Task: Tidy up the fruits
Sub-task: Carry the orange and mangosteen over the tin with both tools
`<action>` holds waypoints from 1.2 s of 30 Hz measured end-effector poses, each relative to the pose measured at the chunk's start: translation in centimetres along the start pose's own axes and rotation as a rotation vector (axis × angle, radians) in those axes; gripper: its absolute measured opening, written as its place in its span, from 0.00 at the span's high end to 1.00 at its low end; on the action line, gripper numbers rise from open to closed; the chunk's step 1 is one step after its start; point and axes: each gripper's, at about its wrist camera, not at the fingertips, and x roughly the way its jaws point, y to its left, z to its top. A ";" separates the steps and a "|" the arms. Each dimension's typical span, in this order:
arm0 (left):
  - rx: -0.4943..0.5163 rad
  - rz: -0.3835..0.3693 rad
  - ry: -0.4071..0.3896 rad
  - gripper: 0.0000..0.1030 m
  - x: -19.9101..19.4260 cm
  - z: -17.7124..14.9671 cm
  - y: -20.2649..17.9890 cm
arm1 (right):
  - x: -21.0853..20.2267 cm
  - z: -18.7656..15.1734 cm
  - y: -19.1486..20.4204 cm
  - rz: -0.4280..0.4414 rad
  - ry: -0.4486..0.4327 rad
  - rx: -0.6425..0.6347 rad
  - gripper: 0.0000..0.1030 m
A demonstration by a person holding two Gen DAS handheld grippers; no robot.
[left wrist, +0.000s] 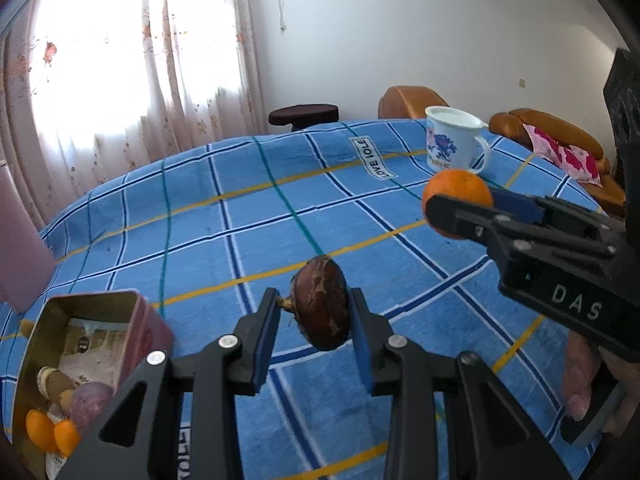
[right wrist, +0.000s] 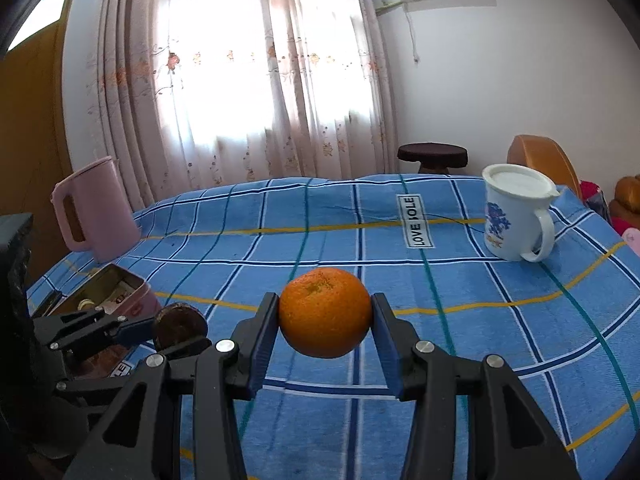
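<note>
Left wrist view: the left gripper [left wrist: 314,312] clamps a dark brown wrinkled round fruit [left wrist: 322,304] above the blue plaid tablecloth [left wrist: 224,216], near the open pink metal tin [left wrist: 132,320]. Alongside, the right gripper [right wrist: 325,314] grasps a round orange [right wrist: 325,312].

Desk [right wrist: 460,280]: my work surface, covered by a blue checked cloth with yellow, white and teal lines.
Cloth label [right wrist: 415,221]: white patch, lettered LOVE.
Mug [right wrist: 516,216]: white, blue flower print, lidded, far right.
Pink kettle [right wrist: 94,210]: far left edge.
Pink tin [left wrist: 86,364]: open, near left, with small oranges and packets inside.
</note>
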 end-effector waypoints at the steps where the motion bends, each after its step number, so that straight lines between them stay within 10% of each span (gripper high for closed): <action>1: -0.003 0.004 -0.006 0.65 -0.2 -0.1 0.3 | 0.0 0.0 0.3 0.001 0.001 -0.004 0.54; 36: -0.120 0.140 -0.147 0.65 -8.1 -3.1 10.5 | 2.4 0.2 12.1 0.127 0.032 -0.157 0.54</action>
